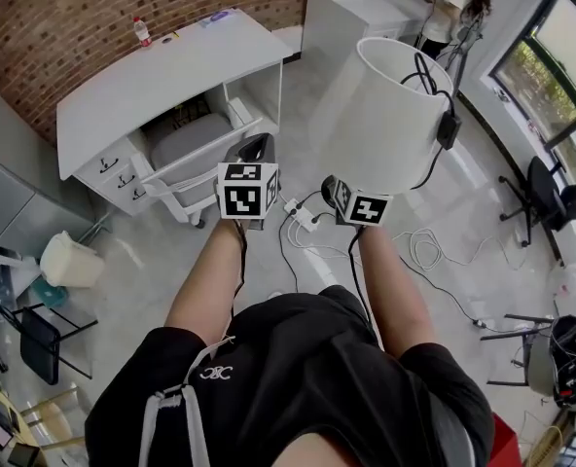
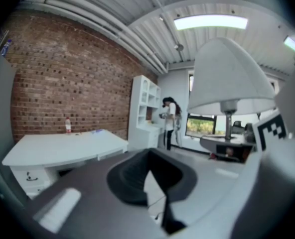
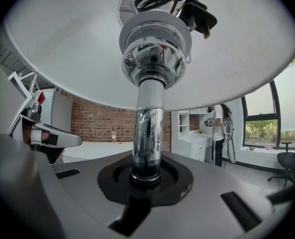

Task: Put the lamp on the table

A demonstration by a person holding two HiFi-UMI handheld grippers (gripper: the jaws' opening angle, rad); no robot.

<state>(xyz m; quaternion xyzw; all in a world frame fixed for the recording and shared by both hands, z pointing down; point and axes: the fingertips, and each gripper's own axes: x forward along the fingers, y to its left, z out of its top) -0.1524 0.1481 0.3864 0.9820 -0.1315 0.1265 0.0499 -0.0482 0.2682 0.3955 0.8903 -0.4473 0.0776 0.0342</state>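
Note:
The lamp is off the floor, carried at chest height. Its white shade (image 1: pixel 395 115) tilts away to the right, and a black cord with plug (image 1: pixel 449 129) hangs over its rim. My right gripper (image 1: pixel 342 191) is shut on the lamp's chrome stem (image 3: pixel 150 133), just below the shade (image 3: pixel 63 59); the stem stands in the dark recess between the jaws of the right gripper (image 3: pixel 147 179). My left gripper (image 1: pixel 254 154) hovers beside it, holding nothing, and its jaws look shut in the left gripper view (image 2: pixel 152 178). The white table (image 1: pixel 162 76) lies ahead to the left.
A small bottle (image 1: pixel 142 32) stands on the table's far end. A grey chair (image 1: pixel 186 144) is tucked under the table. A power strip with loose cables (image 1: pixel 303 217) lies on the floor in front of me. A person (image 1: pixel 453 3) stands at the far shelves. A black office chair (image 1: pixel 546 188) is at the right.

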